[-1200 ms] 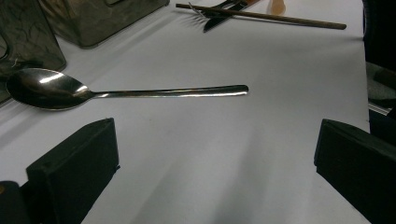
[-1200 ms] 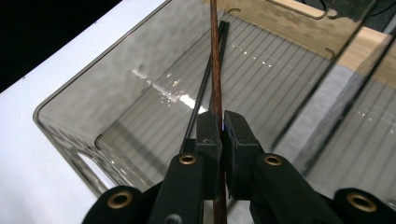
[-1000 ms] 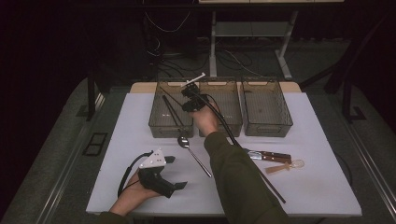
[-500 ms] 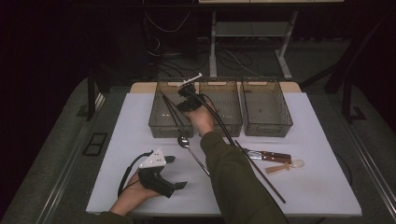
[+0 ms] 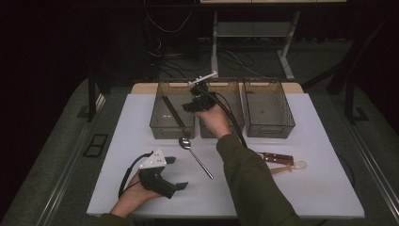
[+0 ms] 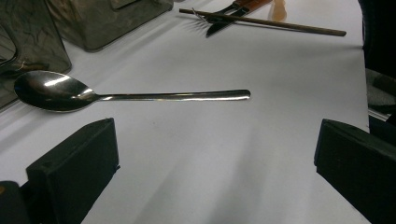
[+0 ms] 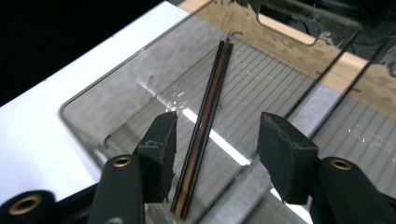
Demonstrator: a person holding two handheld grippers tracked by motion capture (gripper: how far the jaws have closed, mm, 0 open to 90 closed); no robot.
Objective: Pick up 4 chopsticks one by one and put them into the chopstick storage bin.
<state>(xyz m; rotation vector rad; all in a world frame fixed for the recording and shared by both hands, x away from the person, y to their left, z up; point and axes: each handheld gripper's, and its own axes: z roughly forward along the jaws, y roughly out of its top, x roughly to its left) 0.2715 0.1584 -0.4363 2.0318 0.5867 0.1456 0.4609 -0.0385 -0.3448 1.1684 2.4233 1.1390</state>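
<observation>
I can read no text, label, brand, number or sign anywhere from here: nothing legible on the table [image 5: 324, 188], the clear bins [image 5: 268, 106], the cutlery, or either hand-held gripper.

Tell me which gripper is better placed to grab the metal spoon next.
Left. The left gripper rests on the white table with its fingers open and the shiny metal spoon lying straight ahead. The right gripper is over the left clear plastic bin, above the dark chopsticks.
</observation>
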